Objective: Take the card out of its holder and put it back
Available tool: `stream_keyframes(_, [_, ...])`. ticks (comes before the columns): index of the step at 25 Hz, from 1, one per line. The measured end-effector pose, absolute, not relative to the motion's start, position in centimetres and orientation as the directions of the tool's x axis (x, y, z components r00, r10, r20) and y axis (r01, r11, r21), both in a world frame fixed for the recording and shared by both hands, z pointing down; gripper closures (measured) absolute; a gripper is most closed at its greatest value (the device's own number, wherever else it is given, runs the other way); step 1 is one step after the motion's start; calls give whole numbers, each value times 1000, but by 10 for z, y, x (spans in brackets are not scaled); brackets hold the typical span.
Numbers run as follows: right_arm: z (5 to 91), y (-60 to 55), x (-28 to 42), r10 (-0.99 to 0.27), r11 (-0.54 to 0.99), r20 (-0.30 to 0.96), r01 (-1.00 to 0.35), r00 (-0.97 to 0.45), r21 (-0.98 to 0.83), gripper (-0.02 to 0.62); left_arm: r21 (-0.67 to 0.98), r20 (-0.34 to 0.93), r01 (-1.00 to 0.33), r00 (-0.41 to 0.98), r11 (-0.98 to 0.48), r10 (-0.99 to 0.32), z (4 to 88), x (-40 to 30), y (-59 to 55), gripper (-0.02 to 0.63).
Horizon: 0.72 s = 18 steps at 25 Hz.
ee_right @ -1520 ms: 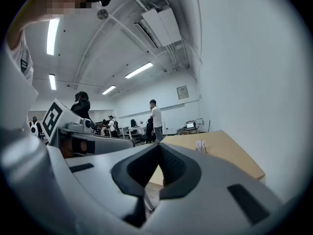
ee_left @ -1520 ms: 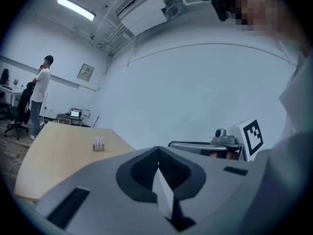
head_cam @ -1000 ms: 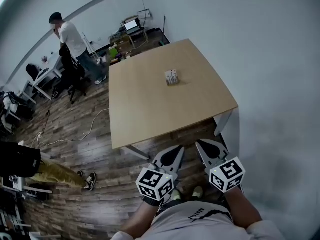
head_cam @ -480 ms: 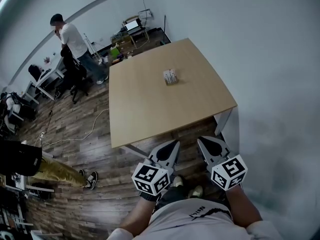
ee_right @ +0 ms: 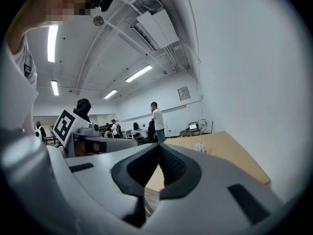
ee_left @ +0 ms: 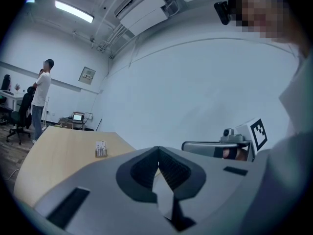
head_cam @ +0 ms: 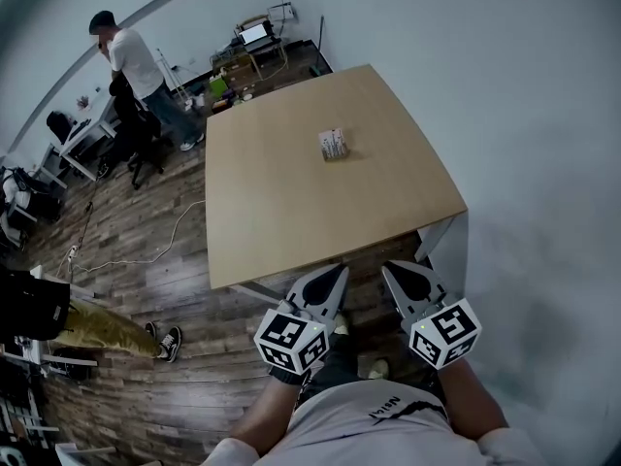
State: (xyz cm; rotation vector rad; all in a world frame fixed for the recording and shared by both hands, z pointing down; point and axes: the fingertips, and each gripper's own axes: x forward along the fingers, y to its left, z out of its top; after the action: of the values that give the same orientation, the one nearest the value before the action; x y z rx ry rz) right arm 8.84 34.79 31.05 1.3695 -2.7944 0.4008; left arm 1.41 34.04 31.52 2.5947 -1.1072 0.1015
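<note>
The card holder [head_cam: 333, 145] is seen standing on the light wooden table [head_cam: 291, 221], toward its far half and well apart from both grippers (the card itself cannot be told from the holder at this size). In the left gripper view the holder [ee_left: 100, 149] is shown upright, left of the jaws; in the right gripper view it [ee_right: 199, 147] is placed right of them.

The left gripper [head_cam: 337, 273] and right gripper [head_cam: 388, 269] are held side by side off the table's near edge, above the plank floor [head_cam: 146, 231]. Only the gripper views settle the jaws: the left gripper [ee_left: 157, 152] is clenched with its tips met on nothing, and the right gripper [ee_right: 158, 149] likewise.

A person in a white shirt [head_cam: 131, 61] is seen standing beyond the table's far left corner.
</note>
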Motion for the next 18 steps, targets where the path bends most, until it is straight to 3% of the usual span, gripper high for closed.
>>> stream_keyframes(18, [333, 142, 24, -825, 504, 166, -836, -541, -218, 581, 250, 200, -646, 763, -721, -615, 351, -48, 122, 593])
